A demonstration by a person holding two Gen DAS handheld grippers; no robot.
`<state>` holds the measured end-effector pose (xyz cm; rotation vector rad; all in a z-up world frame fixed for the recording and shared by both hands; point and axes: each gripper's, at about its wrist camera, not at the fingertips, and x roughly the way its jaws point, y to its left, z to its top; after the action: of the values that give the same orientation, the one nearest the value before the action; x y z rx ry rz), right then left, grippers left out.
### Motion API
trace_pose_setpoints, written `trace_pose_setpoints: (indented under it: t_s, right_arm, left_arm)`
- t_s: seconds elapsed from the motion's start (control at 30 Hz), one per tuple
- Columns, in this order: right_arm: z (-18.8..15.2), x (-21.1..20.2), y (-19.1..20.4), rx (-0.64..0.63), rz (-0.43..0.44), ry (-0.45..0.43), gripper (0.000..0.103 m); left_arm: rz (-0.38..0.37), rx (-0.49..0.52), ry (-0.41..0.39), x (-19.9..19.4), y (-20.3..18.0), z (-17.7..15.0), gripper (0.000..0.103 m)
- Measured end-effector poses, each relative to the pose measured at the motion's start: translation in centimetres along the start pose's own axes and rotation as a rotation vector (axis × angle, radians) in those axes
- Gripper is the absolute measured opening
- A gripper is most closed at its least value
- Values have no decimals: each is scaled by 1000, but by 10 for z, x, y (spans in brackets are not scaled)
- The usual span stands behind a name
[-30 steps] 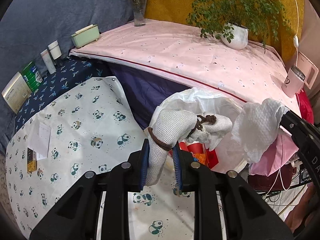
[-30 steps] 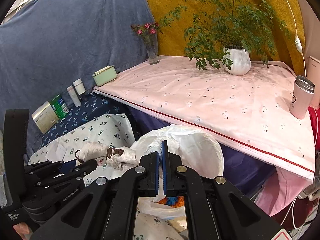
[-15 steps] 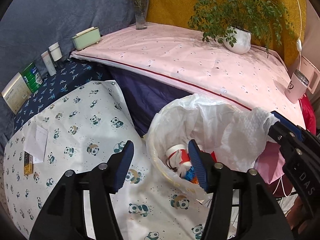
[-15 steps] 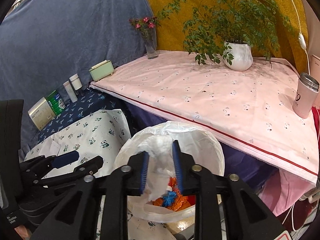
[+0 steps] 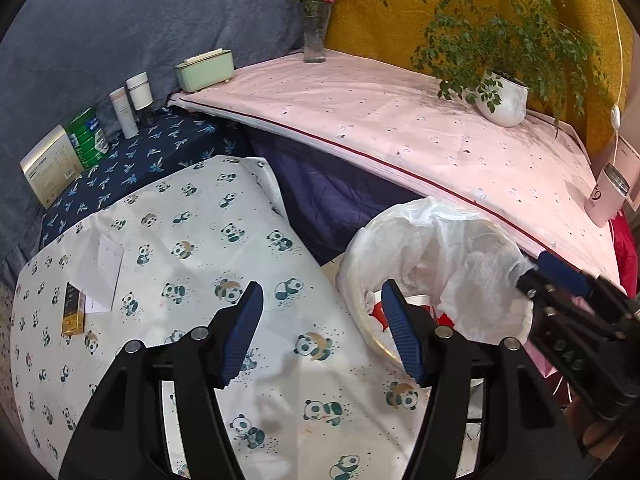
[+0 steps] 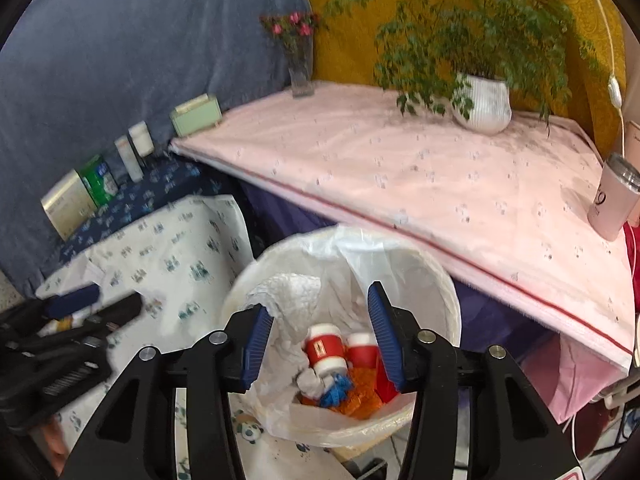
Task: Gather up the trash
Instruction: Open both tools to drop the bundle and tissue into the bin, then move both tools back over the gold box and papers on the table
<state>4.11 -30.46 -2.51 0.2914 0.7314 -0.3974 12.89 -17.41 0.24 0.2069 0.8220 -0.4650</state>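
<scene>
A white trash bin (image 6: 436,280) with a plastic liner holds a red and white cup (image 6: 324,350), orange scraps and a white paper towel (image 6: 292,292). My right gripper (image 6: 318,344) is open above the bin's mouth; the towel lies against its left finger. In the left wrist view my left gripper (image 5: 322,330) is open and empty over the panda tablecloth (image 5: 168,248), left of the bin (image 5: 360,248). The towel (image 5: 480,280) hangs at the right gripper's tip there. A white paper slip (image 5: 102,272) and a small gold and black packet (image 5: 74,314) lie on the cloth.
A pink-covered table (image 5: 400,128) stands behind the bin with a potted plant (image 5: 502,98), flower vase (image 5: 314,36), green box (image 5: 204,70) and pink tumbler (image 5: 608,196). Boxes and bottles (image 5: 80,136) stand on a dark blue cloth at the left.
My left gripper opened and dropped the grey cloth bundle into the bin, then drew back over the panda cloth. My right gripper opened, letting go of the white paper towel above the bin.
</scene>
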Motion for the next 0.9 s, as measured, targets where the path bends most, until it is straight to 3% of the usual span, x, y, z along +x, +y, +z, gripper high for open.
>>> trace_pose_setpoints:
  t_s: [0.23, 0.37, 0.6, 0.9]
  right_arm:
    - [-37, 34, -2, -8, -46, 141, 47]
    - [-61, 35, -4, -8, -52, 173, 47]
    - [-75, 2, -9, 27, -42, 150, 47]
    - [-40, -37, 40, -42, 21, 41, 51]
  left_arm:
    - [16, -31, 7, -2, 22, -8, 58]
    - [20, -48, 10, -4, 33, -14, 58]
    - [27, -77, 10, -13, 49, -23, 58]
    - [54, -112, -3, -27, 73, -33, 65]
